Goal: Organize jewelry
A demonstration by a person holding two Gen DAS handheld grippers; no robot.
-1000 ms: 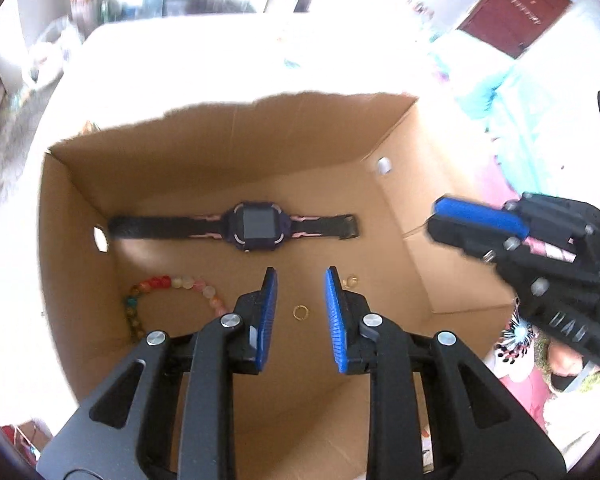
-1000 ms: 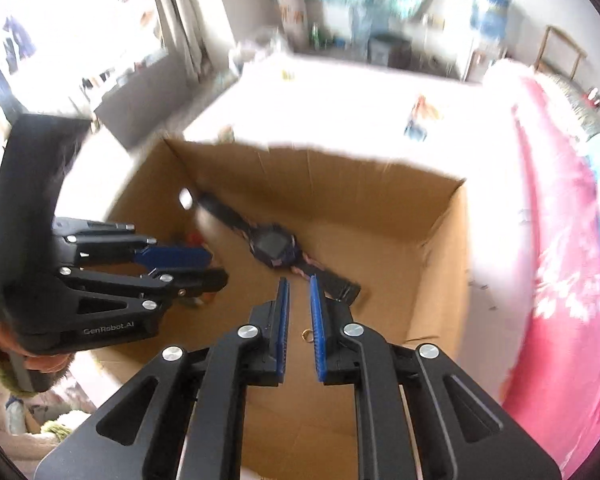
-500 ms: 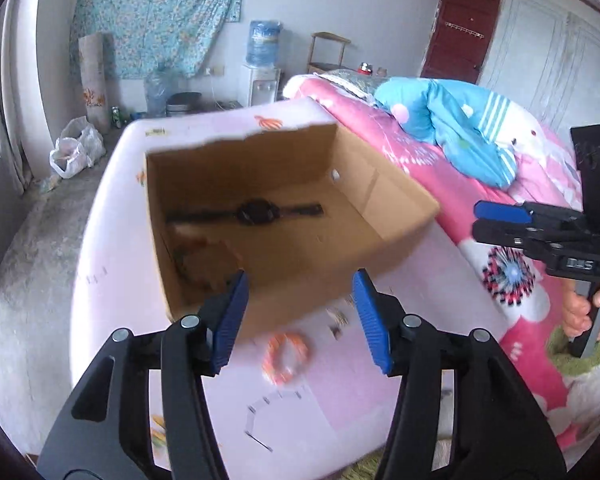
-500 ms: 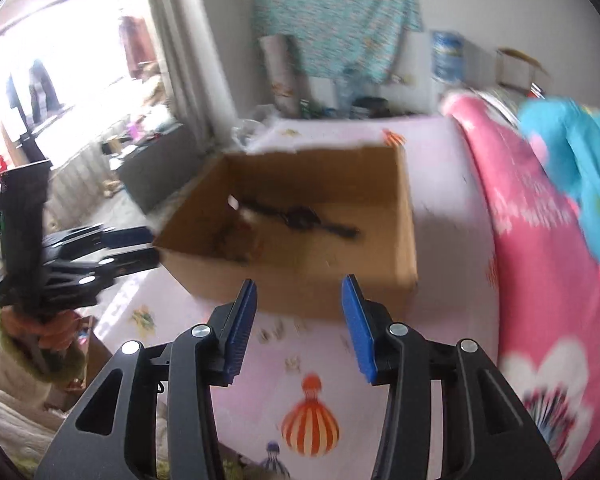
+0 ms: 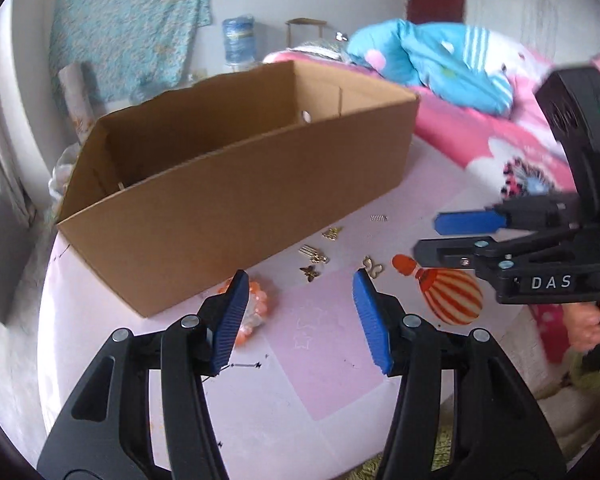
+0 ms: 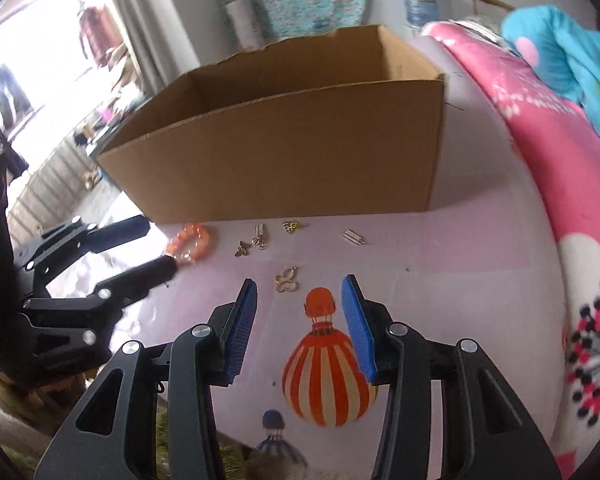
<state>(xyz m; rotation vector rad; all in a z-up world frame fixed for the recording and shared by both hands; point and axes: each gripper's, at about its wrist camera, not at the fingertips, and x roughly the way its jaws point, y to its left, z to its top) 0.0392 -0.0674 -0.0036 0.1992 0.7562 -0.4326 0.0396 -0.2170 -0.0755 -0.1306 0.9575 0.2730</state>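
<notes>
An open cardboard box point(image 5: 236, 200) point(image 6: 284, 148) stands on the pale pink sheet; its inside is hidden from here. In front of it lie an orange bead bracelet point(image 5: 256, 308) point(image 6: 191, 241), a small gold butterfly charm point(image 5: 309, 273) point(image 6: 242, 248), a larger gold butterfly pendant point(image 5: 372, 267) point(image 6: 286, 280) and several small gold pieces point(image 5: 315, 255) point(image 6: 260, 236). My left gripper point(image 5: 300, 320) is open and empty, low over the sheet near the bracelet. My right gripper point(image 6: 298, 328) is open and empty, just short of the butterfly pendant.
The sheet carries an orange striped hot-air balloon print point(image 6: 326, 368) point(image 5: 452, 294). A pink bed with a blue pillow point(image 5: 432, 60) lies to the right. A silver bar piece point(image 6: 354, 237) lies by the box's right corner.
Both grippers have pulled up out of the box and come down in front of it. Both have opened wide. The watch and beads inside the box are out of sight now.
</notes>
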